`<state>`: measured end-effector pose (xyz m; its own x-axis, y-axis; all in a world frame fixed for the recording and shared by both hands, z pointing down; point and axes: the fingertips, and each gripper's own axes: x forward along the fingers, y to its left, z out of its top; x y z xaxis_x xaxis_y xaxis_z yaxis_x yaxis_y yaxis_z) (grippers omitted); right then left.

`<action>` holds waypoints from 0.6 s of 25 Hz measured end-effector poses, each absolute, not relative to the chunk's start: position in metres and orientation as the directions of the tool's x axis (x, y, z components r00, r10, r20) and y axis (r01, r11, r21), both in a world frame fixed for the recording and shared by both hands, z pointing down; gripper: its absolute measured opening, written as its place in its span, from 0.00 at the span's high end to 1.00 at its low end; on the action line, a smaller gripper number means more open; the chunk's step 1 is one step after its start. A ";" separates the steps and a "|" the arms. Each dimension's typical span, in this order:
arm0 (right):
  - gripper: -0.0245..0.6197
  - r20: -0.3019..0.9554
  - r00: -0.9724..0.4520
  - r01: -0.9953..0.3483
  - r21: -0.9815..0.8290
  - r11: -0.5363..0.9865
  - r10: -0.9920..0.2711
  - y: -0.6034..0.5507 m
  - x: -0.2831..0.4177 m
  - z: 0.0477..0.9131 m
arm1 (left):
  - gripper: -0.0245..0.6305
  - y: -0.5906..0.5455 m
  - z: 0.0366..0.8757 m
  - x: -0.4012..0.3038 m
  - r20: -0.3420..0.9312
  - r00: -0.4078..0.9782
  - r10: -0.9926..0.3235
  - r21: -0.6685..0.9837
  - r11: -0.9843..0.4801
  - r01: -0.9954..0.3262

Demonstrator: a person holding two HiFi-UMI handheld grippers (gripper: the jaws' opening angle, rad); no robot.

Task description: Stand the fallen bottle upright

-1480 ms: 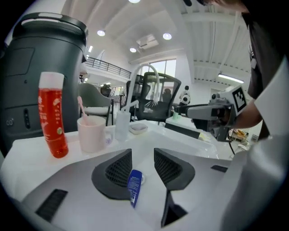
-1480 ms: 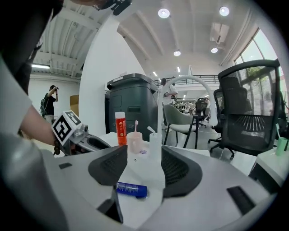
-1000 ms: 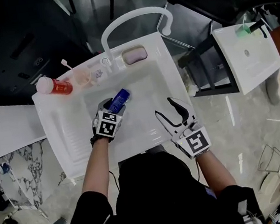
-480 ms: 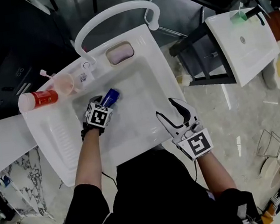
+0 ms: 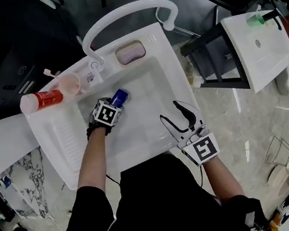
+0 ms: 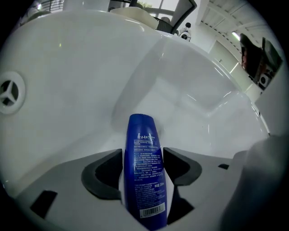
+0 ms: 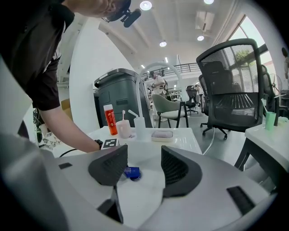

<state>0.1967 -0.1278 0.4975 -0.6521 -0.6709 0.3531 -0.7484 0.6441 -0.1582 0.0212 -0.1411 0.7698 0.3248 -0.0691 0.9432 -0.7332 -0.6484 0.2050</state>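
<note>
A blue bottle [image 5: 120, 96] is inside the white sink [image 5: 175, 66], with one end sticking out past my left gripper [image 5: 112, 105]. In the left gripper view the blue bottle [image 6: 144, 167] runs lengthwise between the jaws, its rounded far end toward the basin floor. My left gripper [image 6: 142, 155] points steeply down; its jaws are opening, and both pads still look to touch the bottle's sides. My right gripper [image 5: 175, 114] hovers open over the sink's front right edge, holding nothing. From the right gripper [image 7: 143, 164] the blue bottle [image 7: 132, 172] shows low in the basin.
A red bottle [image 5: 45, 100] lies on the sink's back left ledge beside a pink cup [image 5: 69, 84]. A soap bar [image 5: 130, 52] sits at the back rim under the arched white faucet [image 5: 120, 12]. The drain [image 6: 8, 92] is at the left of the basin. A second white sink [image 5: 262, 49] stands at the right.
My left gripper has sunk deeper into the basin with the blue bottle and tipped steeper. The right gripper has stayed about where it was.
</note>
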 end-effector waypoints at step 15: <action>0.59 0.398 -0.683 -0.709 -0.157 0.688 -0.613 -0.121 0.193 0.506 | 0.59 -0.146 0.759 0.018 0.974 0.177 -0.143 0.045 -0.641 -0.767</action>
<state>0.1925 -0.1205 0.5058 -0.6826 -0.6127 0.3983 -0.7089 0.6875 -0.1574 0.0183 -0.1457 0.7591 0.1767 -0.1429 0.9738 -0.7666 -0.6406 0.0451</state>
